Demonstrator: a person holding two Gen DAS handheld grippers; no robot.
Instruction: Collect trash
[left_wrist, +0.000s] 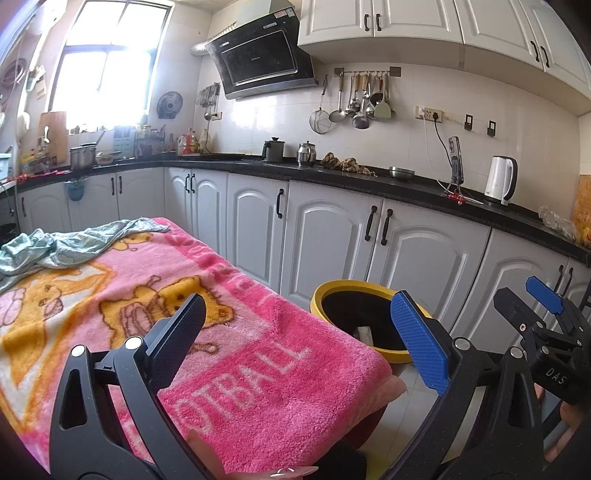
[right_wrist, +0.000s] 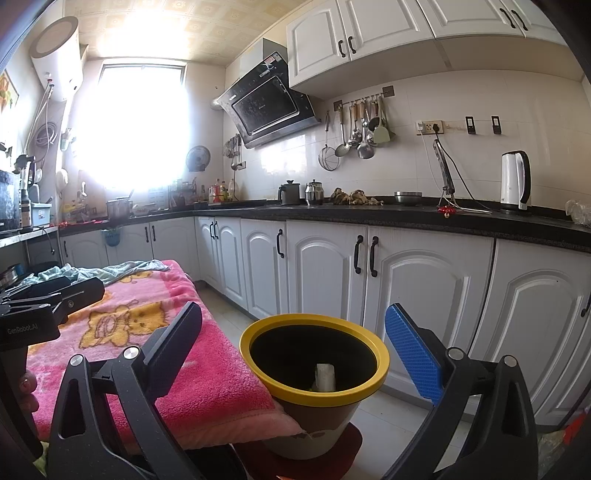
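Observation:
A yellow-rimmed trash bin (right_wrist: 314, 384) stands on the floor beside the pink blanket-covered table (right_wrist: 184, 362). A pale crumpled piece of trash (right_wrist: 325, 376) lies inside the bin. My right gripper (right_wrist: 291, 354) hovers open over the bin, nothing between its fingers. My left gripper (left_wrist: 295, 343) is open above the blanket's near corner (left_wrist: 258, 369), also holding nothing. The bin (left_wrist: 360, 317) shows past the table's edge in the left wrist view. The right gripper (left_wrist: 546, 306) appears at that view's right edge. The left gripper's body (right_wrist: 51, 299) shows at the left of the right wrist view.
A light green cloth (left_wrist: 66, 243) lies bunched at the blanket's far end. White cabinets (right_wrist: 325, 273) under a black countertop (right_wrist: 406, 216) run along the wall behind the bin. A white kettle (right_wrist: 515, 182), a phone on a stand (right_wrist: 445, 173) and pots sit on the counter.

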